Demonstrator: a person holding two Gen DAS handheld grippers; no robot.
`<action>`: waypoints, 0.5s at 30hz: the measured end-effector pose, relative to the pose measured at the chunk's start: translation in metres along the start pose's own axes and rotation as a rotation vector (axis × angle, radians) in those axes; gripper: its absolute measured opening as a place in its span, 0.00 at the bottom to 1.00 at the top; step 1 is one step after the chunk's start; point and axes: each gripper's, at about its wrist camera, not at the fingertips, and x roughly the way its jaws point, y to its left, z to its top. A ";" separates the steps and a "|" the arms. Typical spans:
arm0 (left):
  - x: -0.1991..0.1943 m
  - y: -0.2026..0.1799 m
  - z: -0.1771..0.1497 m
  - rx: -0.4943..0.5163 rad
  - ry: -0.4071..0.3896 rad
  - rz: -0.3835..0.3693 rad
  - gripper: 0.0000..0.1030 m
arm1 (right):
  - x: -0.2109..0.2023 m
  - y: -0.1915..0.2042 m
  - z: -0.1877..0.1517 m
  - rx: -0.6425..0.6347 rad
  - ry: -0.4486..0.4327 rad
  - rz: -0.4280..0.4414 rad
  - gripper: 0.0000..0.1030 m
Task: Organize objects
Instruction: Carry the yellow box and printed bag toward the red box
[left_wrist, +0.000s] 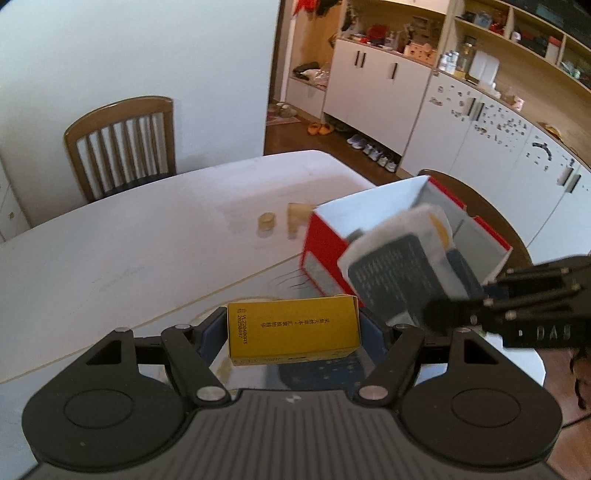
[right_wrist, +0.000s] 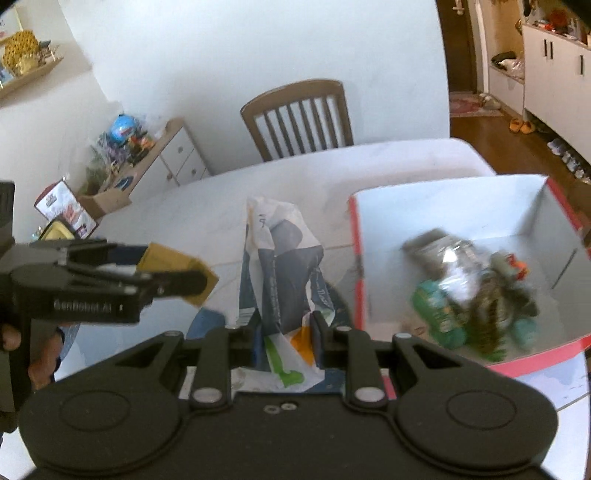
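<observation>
Box (right_wrist: 461, 206), red-rimmed, sits on the counter (left_wrist: 129, 236), already part filled. Right fingers (right_wrist: 282, 339) pinch a pouch (right_wrist: 280, 258), left fingers (left_wrist: 293, 332) a yellow carton (left_wrist: 293, 332). Best carry each over the rim before releasing.

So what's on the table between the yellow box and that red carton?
Bare tabletop, in the left wrist view. The yellow box sits almost against the red carton.

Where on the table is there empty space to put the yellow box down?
The widest bare stretch of the table lies between the wooden chair and the red box. It is crowded inside the red box and near the small tan pieces beside it.
</observation>
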 end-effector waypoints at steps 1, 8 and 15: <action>0.001 -0.006 0.001 0.007 0.000 -0.002 0.72 | -0.004 -0.005 0.001 0.003 -0.008 -0.005 0.23; 0.020 -0.047 0.012 0.048 0.012 -0.015 0.72 | -0.027 -0.054 0.006 0.028 -0.036 -0.040 0.23; 0.047 -0.086 0.023 0.087 0.038 -0.021 0.72 | -0.042 -0.109 0.010 0.059 -0.054 -0.081 0.23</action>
